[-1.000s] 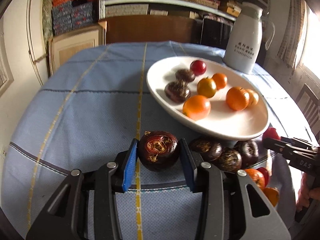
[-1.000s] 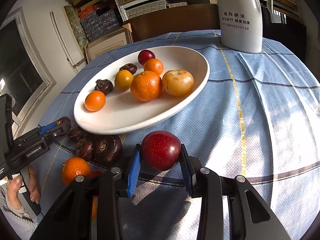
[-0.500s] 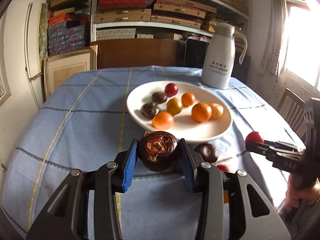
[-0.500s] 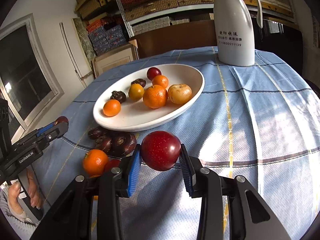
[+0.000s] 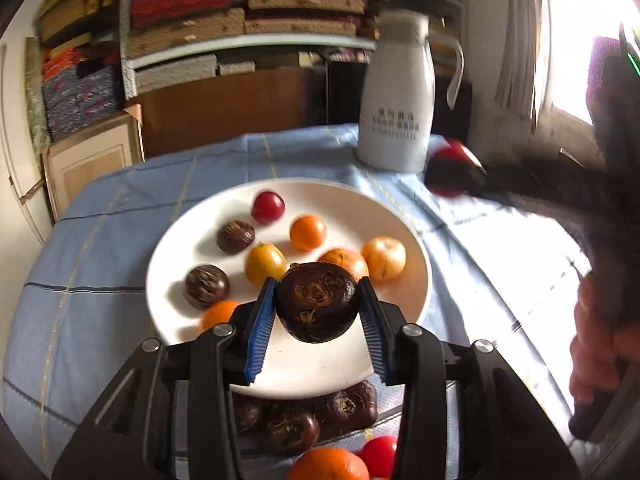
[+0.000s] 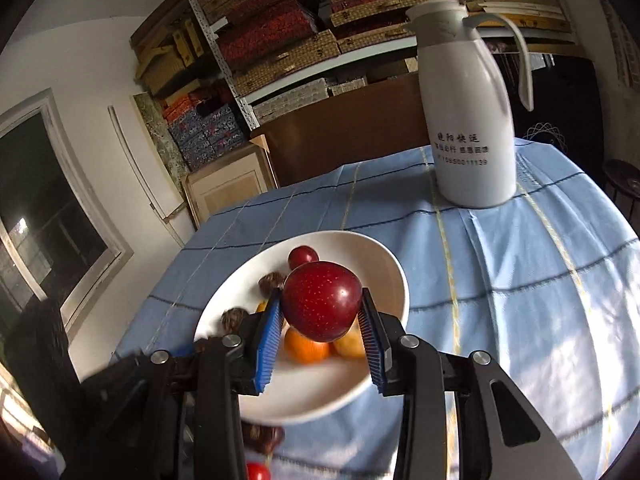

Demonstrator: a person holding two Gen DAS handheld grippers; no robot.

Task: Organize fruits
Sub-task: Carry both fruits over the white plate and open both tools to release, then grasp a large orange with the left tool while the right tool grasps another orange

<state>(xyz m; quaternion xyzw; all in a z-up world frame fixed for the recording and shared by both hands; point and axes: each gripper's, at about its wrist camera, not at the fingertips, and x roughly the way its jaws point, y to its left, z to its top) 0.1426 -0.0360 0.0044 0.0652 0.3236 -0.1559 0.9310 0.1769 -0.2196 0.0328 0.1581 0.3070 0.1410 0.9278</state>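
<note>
Left gripper [image 5: 317,312] blue pads clamped on a dark brown round water chestnut [image 5: 316,301], held over the near, bare part of the white oval ceramic plate [image 5: 416,300]. Right gripper [image 6: 320,320] pads clamped on a glossy red apple [image 6: 320,300], above the plate's [image 6: 396,280] fruit cluster. Loose chestnuts, orange and red fruit sit just off the near rim [image 5: 304,394]; open blue checked tablecloth [image 6: 500,280] right of the plate, white thermos jug [image 6: 468,120] well behind.

Blown-out window [image 5: 576,40] glare, fisheye edges, perhaps motion blur.
</note>
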